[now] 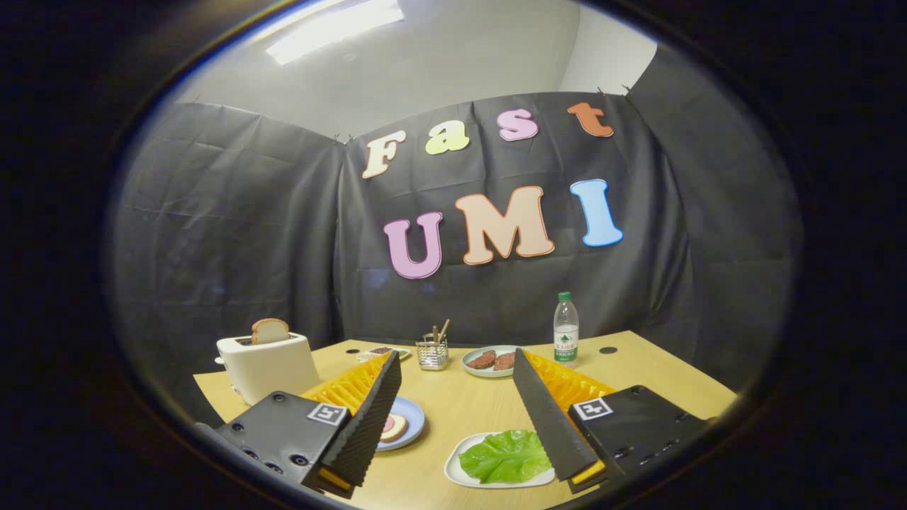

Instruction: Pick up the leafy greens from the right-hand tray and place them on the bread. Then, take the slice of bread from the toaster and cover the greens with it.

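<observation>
My gripper is open, its two fingers spread wide above the wooden table, with nothing between them. A green lettuce leaf lies on a white tray just inside the right finger, partly hidden by it. Beside the left finger a blue plate carries a slice of bread with a topping, half covered by that finger. Further left stands a white toaster with a slice of bread sticking up out of its slot.
Beyond the fingers sit a pale plate with dark meat slices, a wire holder with utensils, a small dish and a water bottle. The black cloth wall closes the table's far side.
</observation>
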{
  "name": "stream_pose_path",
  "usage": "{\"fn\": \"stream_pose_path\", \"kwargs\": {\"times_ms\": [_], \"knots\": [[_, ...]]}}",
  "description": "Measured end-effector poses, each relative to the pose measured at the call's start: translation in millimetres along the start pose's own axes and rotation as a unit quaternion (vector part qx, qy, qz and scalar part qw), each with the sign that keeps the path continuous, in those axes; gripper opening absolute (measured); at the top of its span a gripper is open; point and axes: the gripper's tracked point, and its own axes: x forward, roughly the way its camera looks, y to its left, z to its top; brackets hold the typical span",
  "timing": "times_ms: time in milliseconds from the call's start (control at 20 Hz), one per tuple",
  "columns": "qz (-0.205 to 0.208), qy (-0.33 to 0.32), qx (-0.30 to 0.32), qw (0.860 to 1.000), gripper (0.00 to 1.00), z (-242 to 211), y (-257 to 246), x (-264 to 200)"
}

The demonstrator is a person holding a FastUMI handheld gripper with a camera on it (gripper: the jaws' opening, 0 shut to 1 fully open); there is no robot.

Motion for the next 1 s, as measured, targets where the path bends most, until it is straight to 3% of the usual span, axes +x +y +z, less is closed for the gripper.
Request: {"fn": "stream_pose_path", "kwargs": {"times_ms": [550, 1000], "knots": [[0.007, -0.001, 0.019, 1.000, 0.99, 9.7, -3.8, -5.9], [0.050, -0.011, 0.039, 0.998, 0.99, 45.2, -2.4, -2.9]]}}
